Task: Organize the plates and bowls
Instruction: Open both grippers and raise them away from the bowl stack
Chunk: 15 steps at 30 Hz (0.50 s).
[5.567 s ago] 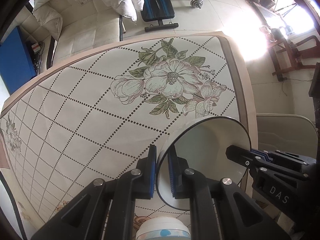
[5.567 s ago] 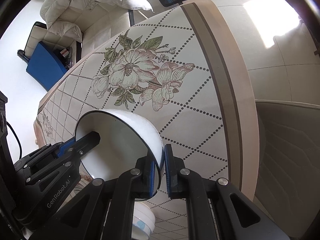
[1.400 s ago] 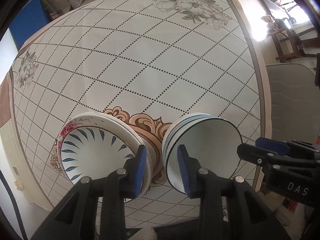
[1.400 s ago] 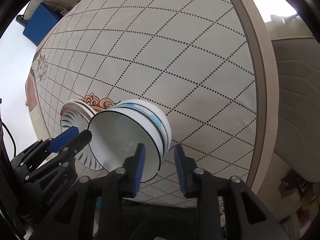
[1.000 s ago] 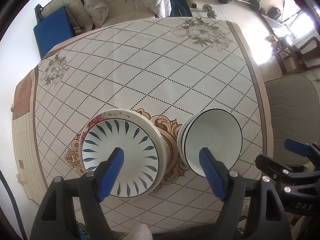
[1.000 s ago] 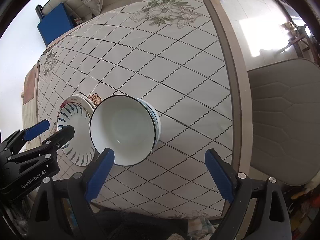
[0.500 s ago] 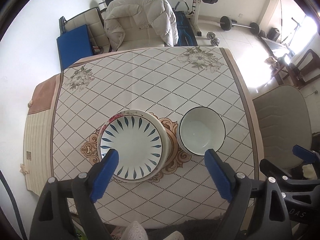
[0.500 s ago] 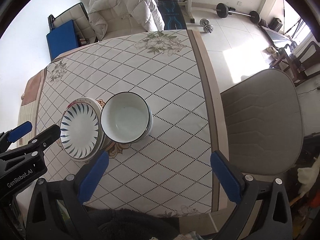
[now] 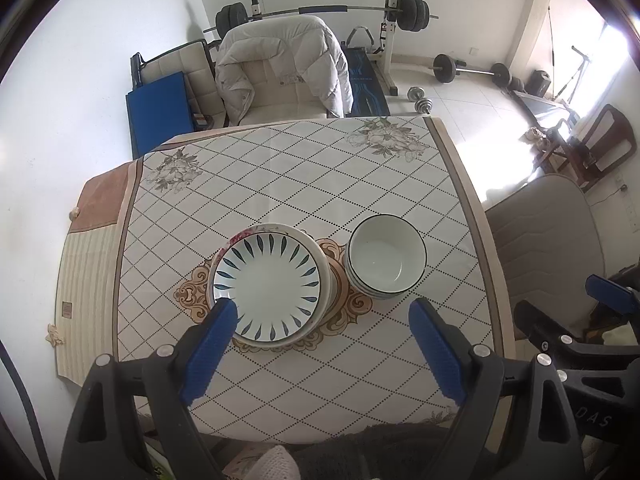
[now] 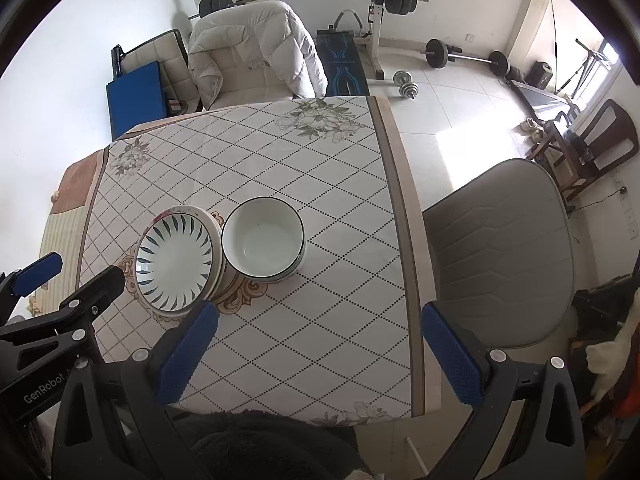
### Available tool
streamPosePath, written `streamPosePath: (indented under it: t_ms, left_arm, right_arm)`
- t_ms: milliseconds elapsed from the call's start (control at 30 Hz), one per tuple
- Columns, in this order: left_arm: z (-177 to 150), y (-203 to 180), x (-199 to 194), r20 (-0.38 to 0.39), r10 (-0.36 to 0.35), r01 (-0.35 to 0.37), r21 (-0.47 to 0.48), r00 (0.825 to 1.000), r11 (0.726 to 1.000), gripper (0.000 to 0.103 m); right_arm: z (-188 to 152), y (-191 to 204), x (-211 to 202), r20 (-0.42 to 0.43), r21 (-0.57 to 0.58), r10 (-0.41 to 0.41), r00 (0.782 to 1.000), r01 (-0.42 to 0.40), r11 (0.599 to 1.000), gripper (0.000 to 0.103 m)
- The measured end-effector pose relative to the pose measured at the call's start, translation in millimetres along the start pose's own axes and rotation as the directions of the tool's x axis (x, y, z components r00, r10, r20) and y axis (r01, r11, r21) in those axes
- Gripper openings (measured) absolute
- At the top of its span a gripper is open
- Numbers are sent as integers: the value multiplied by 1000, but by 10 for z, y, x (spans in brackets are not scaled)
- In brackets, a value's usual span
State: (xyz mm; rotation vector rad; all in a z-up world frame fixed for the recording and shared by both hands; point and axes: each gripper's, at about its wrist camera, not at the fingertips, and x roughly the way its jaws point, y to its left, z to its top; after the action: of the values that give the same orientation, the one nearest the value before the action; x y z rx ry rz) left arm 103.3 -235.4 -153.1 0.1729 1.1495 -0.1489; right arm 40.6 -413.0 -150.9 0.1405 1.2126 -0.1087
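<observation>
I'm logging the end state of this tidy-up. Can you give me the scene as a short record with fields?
surface: table with diamond-check floral tablecloth
plates: stack of white plates, top one with blue leaf pattern, on the cloth's central ornament
bowls: nested stack of white bowls, top one dark-rimmed, right of the plates
stacks: close together; contact unclear
left gripper: open, empty, above the table
right gripper: open, empty, above the table
</observation>
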Motion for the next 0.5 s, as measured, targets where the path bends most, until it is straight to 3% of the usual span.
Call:
streamPosePath:
  t_ms: [200, 333, 500]
  left_arm:
    - [7, 39, -63, 35, -11, 11, -19, 999, 1000, 88]
    - [61, 74, -54, 109, 62, -64, 17, 992, 998, 88]
    - [251, 112, 169, 146, 107, -119, 75, 983, 990, 88]
  right_arm:
    - [16, -18, -154, 22, 16, 36, 999, -36, 999, 103]
    - [58, -69, -195, 87, 26, 64, 994, -66, 997, 103]
    - [102, -34, -13, 199, -53, 44, 979, -34, 998, 103]
